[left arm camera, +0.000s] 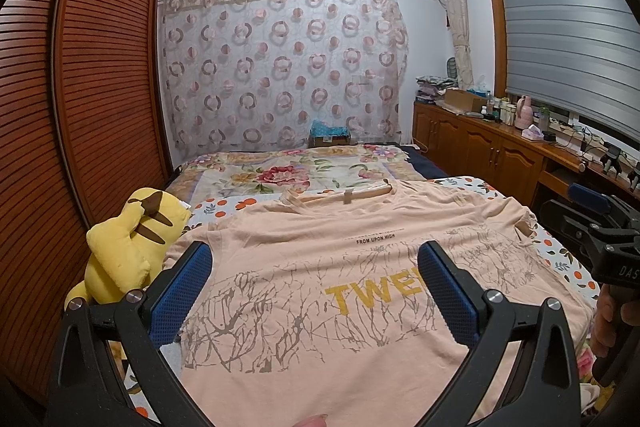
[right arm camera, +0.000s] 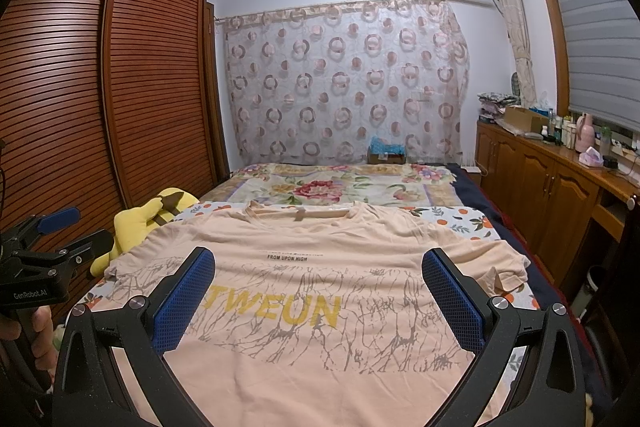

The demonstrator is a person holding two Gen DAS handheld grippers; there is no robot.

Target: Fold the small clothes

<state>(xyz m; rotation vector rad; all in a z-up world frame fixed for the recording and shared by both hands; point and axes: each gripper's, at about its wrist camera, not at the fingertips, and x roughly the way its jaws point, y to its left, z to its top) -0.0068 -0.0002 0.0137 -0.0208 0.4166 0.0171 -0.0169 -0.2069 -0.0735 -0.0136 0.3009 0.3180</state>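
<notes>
A peach T-shirt (left arm camera: pixel 320 267) (right arm camera: pixel 320 267) with yellow lettering and a grey branch print lies spread flat, front up, on the bed, its collar at the far end. My left gripper (left arm camera: pixel 316 263) hovers open over the shirt's left half, blue pads wide apart with nothing between them. My right gripper (right arm camera: pixel 320 267) hangs open above the middle of the shirt, also holding nothing. The shirt's right sleeve (right arm camera: pixel 504 271) is rumpled near the bed edge. Each gripper shows at the side of the other's view, held by a hand.
A yellow plush toy (left arm camera: pixel 128 243) (right arm camera: pixel 140 223) sits at the shirt's left shoulder by the slatted wardrobe (left arm camera: pixel 60 107). A floral quilt (left arm camera: pixel 296 175) covers the far bed. Wooden cabinets (right arm camera: pixel 552 187) with bottles run along the right.
</notes>
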